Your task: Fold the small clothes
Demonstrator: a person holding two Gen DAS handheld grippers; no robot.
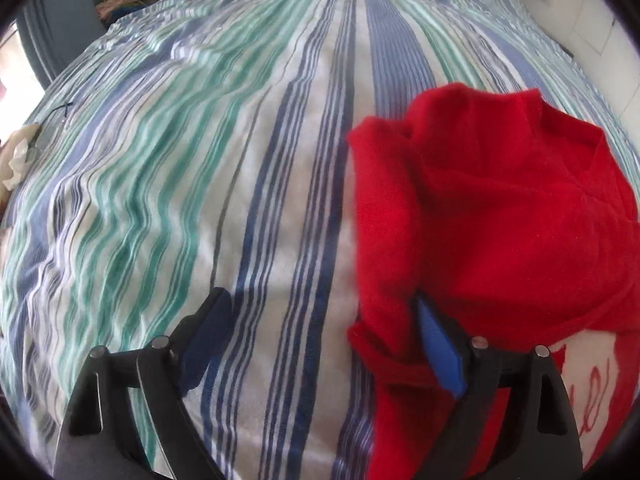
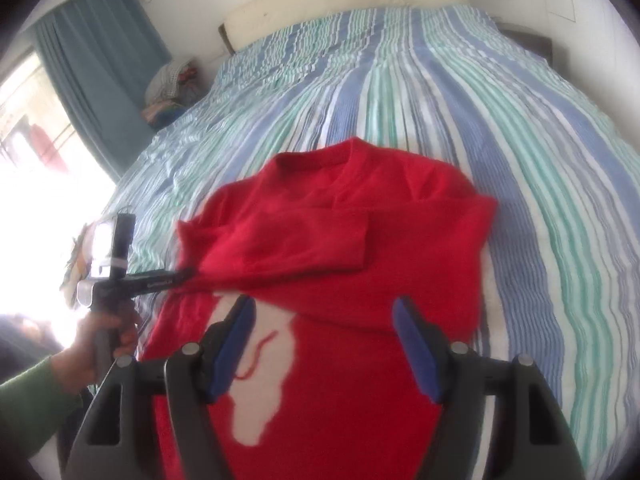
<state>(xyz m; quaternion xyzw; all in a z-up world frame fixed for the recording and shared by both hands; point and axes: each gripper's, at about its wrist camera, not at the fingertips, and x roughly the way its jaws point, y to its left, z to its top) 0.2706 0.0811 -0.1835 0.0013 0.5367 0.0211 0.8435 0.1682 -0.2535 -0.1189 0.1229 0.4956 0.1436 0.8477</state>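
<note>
A striped bed (image 2: 500, 128) carries a red sweater (image 2: 360, 240), sleeves folded in, near its front edge. The right gripper (image 2: 324, 344) hovers released above the sweater's white motif; the left gripper (image 1: 320, 340), also released, touches its left edge.

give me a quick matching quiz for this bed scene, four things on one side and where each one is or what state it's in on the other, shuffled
Things:
1. red knit sweater
2. blue and green striped bedsheet
3. blue curtain
4. right gripper

States or places:
A. hanging beside the bright window
B. open, hovering over a white patch
C. partly folded, sleeve laid across the chest
D. spread out beneath the garment

Pairs: 1-C, 2-D, 3-A, 4-B
</note>
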